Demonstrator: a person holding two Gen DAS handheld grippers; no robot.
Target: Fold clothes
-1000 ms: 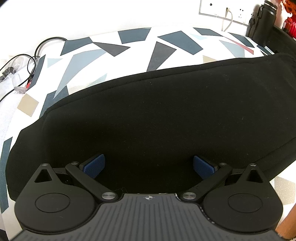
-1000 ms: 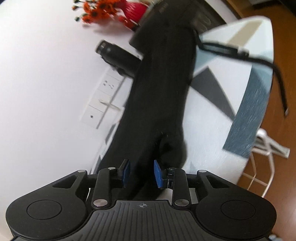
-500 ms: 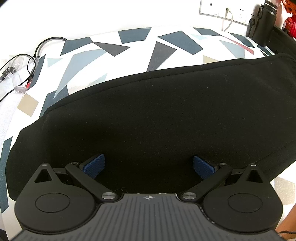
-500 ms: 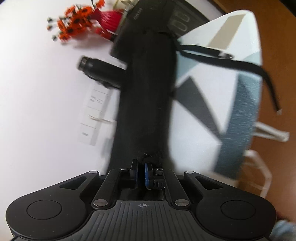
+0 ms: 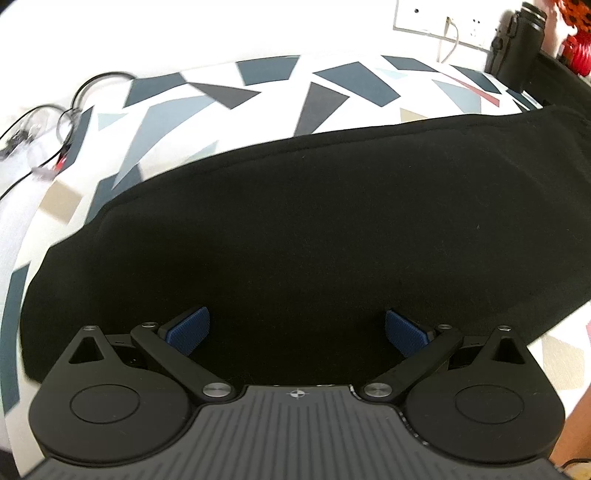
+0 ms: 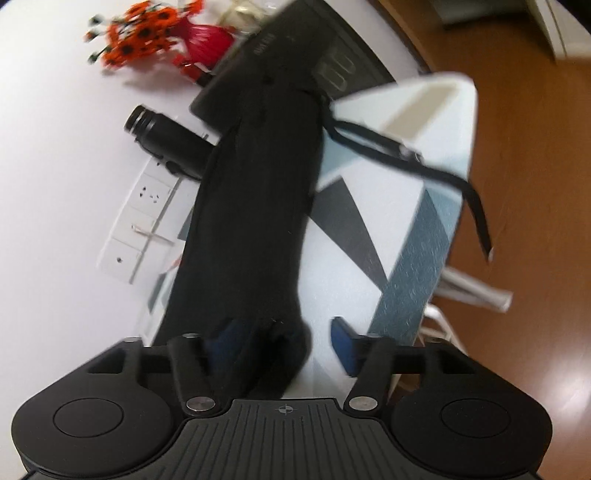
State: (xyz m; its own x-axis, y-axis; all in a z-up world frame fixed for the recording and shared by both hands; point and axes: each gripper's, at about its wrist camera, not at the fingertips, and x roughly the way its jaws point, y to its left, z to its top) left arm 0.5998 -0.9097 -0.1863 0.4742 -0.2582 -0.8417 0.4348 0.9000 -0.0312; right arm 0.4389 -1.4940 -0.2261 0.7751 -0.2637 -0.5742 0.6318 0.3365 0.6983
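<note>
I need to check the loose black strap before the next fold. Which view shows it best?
The right wrist view: the black strap runs from the black garment across the patterned table and hangs over its edge. The left wrist view shows only the garment's broad body; no strap is visible there.

In the left wrist view the garment (image 5: 314,229) lies across the worktop (image 5: 258,85), from 8 o'clock to 2 o'clock. Behind it, at 1 o'clock, a bottle (image 5: 517,40) stands near the wall sockets (image 5: 436,18). Cables (image 5: 55,122) lie at 10 o'clock, at the worktop edge.
</note>
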